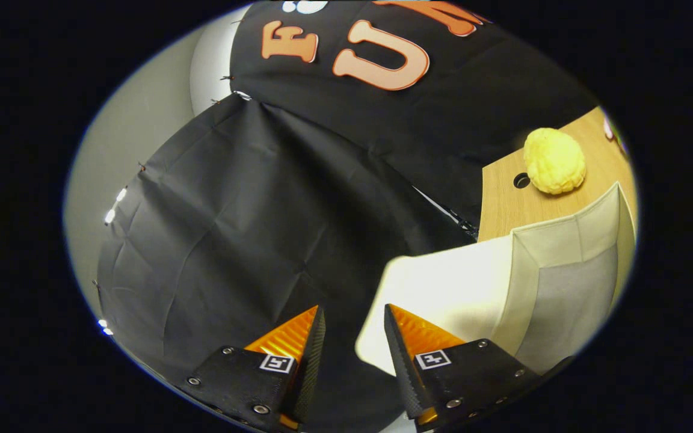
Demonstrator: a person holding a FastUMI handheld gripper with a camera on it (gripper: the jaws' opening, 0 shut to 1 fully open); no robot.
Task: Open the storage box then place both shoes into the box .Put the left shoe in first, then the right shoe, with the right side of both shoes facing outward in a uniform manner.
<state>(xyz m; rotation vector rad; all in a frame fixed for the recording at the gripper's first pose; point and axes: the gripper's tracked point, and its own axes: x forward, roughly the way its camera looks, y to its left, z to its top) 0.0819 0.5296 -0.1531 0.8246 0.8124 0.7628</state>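
Note:
The white fabric storage box [563, 276] stands on the wooden table [503, 204], with its lid flap [443, 294] swung up and its pale inside showing. My gripper [354, 316] is tilted and open, with only a narrow gap and nothing between its fingers. The flap's rounded corner lies just ahead of the one fingertip [390, 319] and reaches a little into the gap. The other fingertip [317, 319] stands against the black cloth wall.
A yellow bumpy bread-like object [554, 161] rests on the table beyond the box, beside a round hole [521, 180] in the tabletop. Black cloth [232, 240] hangs beside the table, with a pale wall [136, 132] past it.

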